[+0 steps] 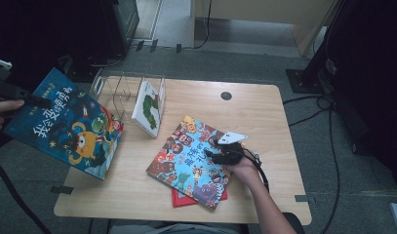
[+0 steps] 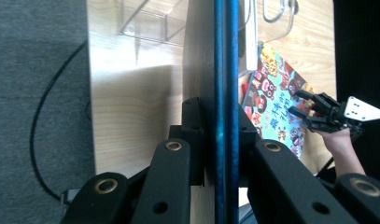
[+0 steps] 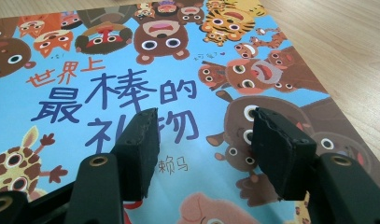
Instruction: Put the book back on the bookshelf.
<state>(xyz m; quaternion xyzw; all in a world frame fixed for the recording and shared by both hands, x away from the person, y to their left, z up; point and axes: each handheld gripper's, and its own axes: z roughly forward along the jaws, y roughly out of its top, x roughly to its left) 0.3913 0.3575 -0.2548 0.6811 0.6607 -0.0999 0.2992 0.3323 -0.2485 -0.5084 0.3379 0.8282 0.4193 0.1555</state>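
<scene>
At the far left, off the table's edge, my left gripper (image 1: 39, 101) is shut on a dark blue picture book (image 1: 69, 126) with a yellow monster on its cover, held up in the air and tilted. In the left gripper view the left gripper (image 2: 221, 140) has both pads clamped on the dark blue book's edge (image 2: 223, 70). My right gripper (image 1: 220, 152) stands open just over a light blue animal book (image 1: 186, 161) lying flat on the table. The right gripper (image 3: 204, 140) has nothing between its pads, and the animal book's cover (image 3: 131, 65) lies under them.
A clear book rack (image 1: 120, 87) stands at the table's back left with a white caterpillar book (image 1: 148, 108) upright in it. A red book (image 1: 179, 199) lies under the animal book. The wooden table (image 1: 264, 117) is bare at the right. Cables run over the floor around it.
</scene>
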